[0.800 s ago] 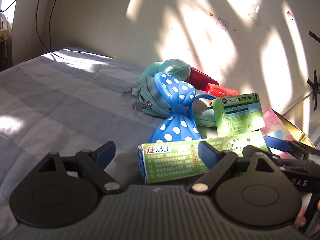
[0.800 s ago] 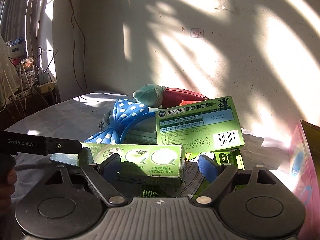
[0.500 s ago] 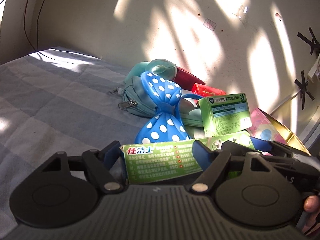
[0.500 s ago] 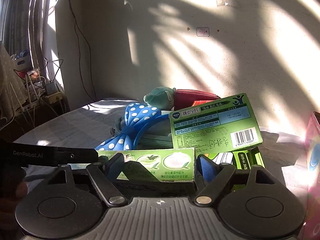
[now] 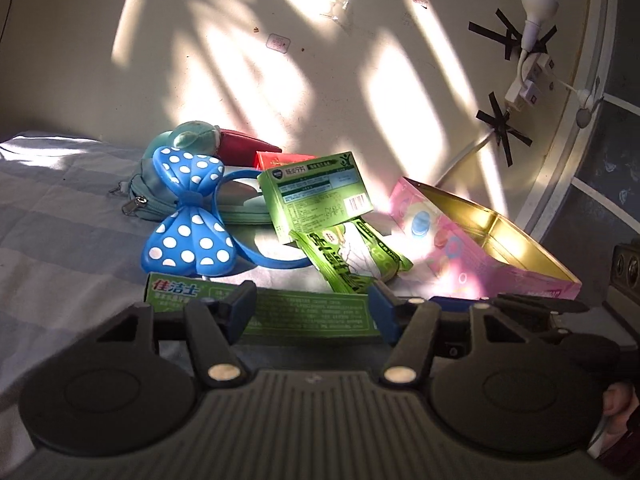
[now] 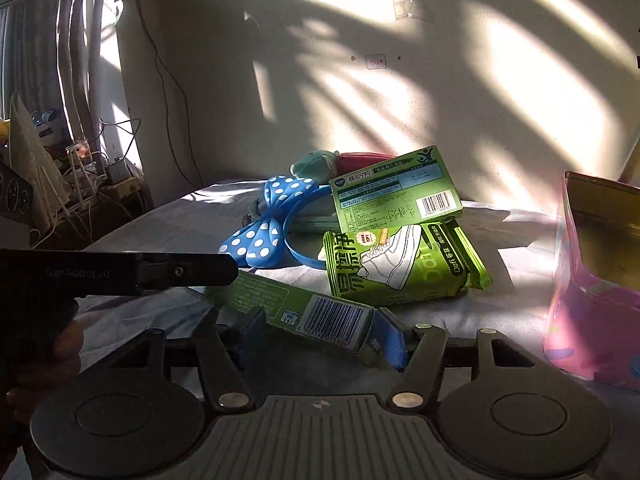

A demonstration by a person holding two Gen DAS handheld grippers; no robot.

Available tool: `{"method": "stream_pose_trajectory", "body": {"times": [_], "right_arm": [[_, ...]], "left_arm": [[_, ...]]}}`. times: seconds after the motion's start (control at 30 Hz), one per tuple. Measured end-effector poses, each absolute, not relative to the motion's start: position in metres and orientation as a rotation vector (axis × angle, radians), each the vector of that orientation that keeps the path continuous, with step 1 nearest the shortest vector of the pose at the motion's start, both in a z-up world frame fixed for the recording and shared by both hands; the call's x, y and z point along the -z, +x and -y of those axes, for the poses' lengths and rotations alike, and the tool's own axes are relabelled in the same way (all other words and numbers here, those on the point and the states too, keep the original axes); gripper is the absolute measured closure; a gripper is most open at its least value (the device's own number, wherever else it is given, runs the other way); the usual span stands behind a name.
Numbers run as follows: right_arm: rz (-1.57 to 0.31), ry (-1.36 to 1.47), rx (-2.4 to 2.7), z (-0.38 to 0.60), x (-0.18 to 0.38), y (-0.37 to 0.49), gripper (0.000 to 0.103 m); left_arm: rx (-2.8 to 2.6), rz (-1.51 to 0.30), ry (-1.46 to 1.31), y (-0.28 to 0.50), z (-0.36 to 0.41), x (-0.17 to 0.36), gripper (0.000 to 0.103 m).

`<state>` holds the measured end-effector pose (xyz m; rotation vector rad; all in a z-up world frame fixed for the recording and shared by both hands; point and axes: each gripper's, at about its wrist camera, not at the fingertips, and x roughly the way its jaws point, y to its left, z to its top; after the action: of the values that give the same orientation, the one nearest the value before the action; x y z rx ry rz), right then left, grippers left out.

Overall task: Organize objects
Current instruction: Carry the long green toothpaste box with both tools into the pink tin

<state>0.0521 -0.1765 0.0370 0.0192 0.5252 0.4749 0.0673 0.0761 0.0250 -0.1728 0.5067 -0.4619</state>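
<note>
here the toothpaste box point(image 5: 304, 312) lies across both tools, probably so 2 grips share its length: the left gripper point(image 5: 312, 306) seems pinched on its middle, the right gripper point(image 6: 320, 330) on its barcode end, near the pink box point(image 5: 480, 248).

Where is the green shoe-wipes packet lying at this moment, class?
In the right wrist view the green shoe-wipes packet lies on the bed just right of centre, below the leaning green medicine box, right of the blue polka-dot bow headband.
</note>
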Motion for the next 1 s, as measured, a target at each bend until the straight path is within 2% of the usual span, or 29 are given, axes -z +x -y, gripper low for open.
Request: {"method": "stream_pose_trajectory", "body": {"times": [0.1, 0.17, 0.23, 0.37, 0.5, 0.57, 0.6, 0.73, 0.77, 0.8, 1.0], "right_arm": [[-0.499, -0.039, -0.429, 0.183, -0.034, 0.031, 0.040], [-0.500, -0.034, -0.435, 0.189, -0.034, 0.026, 0.037], [-0.500, -0.016, -0.441, 0.192, -0.035, 0.026, 0.033], [-0.510, -0.054, -0.443, 0.184, -0.033, 0.037, 0.025], [-0.543, -0.141, -0.457, 0.165, -0.024, 0.056, 0.024], [-0.567, -0.175, -0.455, 0.156, -0.018, 0.068, 0.026], [-0.583, -0.181, -0.456, 0.153, -0.015, 0.074, 0.027], [-0.607, -0.169, -0.461, 0.146, -0.006, 0.087, 0.036], [-0.597, -0.166, -0.444, 0.148, -0.007, 0.086, 0.042], [-0.591, -0.155, -0.431, 0.150, -0.009, 0.084, 0.044], [-0.502, -0.035, -0.381, 0.194, -0.036, 0.066, 0.047]], "left_arm": [[0.407, -0.515, -0.135, 0.060, -0.077, -0.025, 0.034], [0.352, -0.530, -0.161, 0.062, -0.091, -0.027, 0.027], [0.270, -0.519, -0.194, 0.067, -0.107, -0.030, 0.010], [0.268, -0.564, -0.254, 0.089, -0.128, -0.033, 0.009], [0.329, -0.636, -0.237, 0.108, -0.124, -0.024, 0.010], [0.354, -0.651, -0.211, 0.112, -0.117, -0.020, 0.016], [0.364, -0.658, -0.197, 0.113, -0.113, -0.018, 0.023], [0.347, -0.639, -0.172, 0.112, -0.106, -0.017, 0.026], [0.341, -0.644, -0.171, 0.111, -0.105, -0.020, 0.028], [0.339, -0.642, -0.164, 0.107, -0.103, -0.024, 0.033], [0.379, -0.546, -0.098, 0.089, -0.067, -0.061, 0.034]]}}
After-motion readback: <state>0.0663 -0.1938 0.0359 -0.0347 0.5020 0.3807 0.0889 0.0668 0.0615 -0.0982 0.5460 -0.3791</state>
